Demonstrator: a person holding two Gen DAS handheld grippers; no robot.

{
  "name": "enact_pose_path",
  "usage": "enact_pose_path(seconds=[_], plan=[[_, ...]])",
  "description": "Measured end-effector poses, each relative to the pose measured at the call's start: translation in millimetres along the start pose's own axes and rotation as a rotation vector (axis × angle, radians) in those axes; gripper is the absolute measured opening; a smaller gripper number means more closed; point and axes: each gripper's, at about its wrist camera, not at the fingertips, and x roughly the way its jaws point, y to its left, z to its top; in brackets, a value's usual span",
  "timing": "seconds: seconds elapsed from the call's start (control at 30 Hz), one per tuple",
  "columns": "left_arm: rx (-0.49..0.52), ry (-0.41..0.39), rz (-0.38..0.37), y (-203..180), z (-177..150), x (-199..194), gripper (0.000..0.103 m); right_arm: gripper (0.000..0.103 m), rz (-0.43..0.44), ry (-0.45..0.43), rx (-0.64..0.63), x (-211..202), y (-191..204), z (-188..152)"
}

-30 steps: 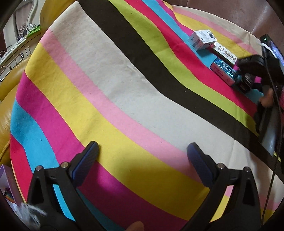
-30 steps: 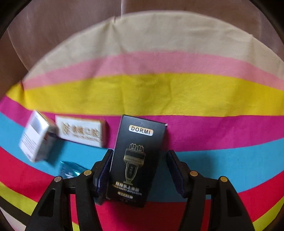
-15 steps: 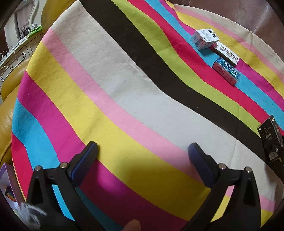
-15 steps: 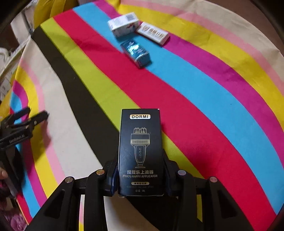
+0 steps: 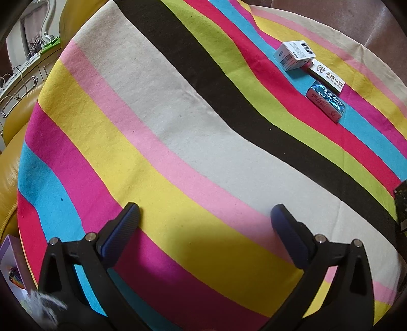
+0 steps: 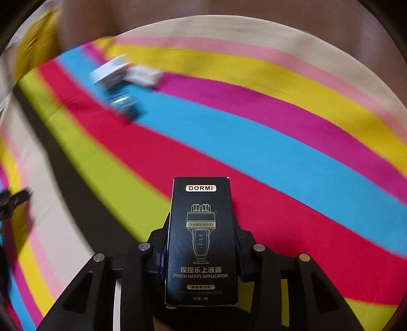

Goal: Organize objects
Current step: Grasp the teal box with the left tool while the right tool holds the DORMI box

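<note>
A black DORMI box (image 6: 201,236) stands upright between the fingers of my right gripper (image 6: 202,224). Its jaws are closing, and the pads press on the box's sides above the striped cloth (image 6: 279,157). Three small boxes lie together far off on the cloth: a white barcode box (image 5: 295,54), a long white box (image 5: 328,76) and a shiny blue one (image 5: 325,104). My left gripper (image 5: 204,211) hangs open over the yellow and pink stripes with nothing between its fingers. The black box's edge (image 5: 402,201) shows at the right rim of the left wrist view.
The striped cloth (image 5: 203,142) covers a round table. A yellow leather seat (image 5: 15,142) borders it on the left, with a purple box (image 5: 10,264) low beside it. Brown floor (image 5: 368,23) lies past the far edge. A pale cabinet (image 5: 23,73) stands at the upper left.
My right gripper closed on the black box and carried it away from the three small boxes, rolling as it went. The left gripper kept still.
</note>
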Motion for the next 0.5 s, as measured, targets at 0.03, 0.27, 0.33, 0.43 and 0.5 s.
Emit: enact_pose_path(seconds=[0.03, 0.27, 0.33, 0.43, 0.5], plan=[[-0.003, 0.0, 0.002, 0, 0, 0, 0.103, 0.04, -0.017, -0.013, 0.021, 2, -7, 3], [-0.052, 0.079, -0.003, -26, 17, 6, 0.103, 0.04, -0.047, -0.028, 0.039, 4, -12, -1], [-0.062, 0.078, -0.082, -56, 32, 14, 0.103, 0.04, -0.04, -0.028, 0.045, 6, -10, 0], [-0.128, 0.082, -0.162, -93, 56, 29, 0.103, 0.04, -0.048, -0.028, 0.038, 4, -8, -3], [-0.199, 0.085, -0.206, -114, 73, 40, 0.103, 0.04, -0.039, -0.027, 0.045, 3, -10, 2]])
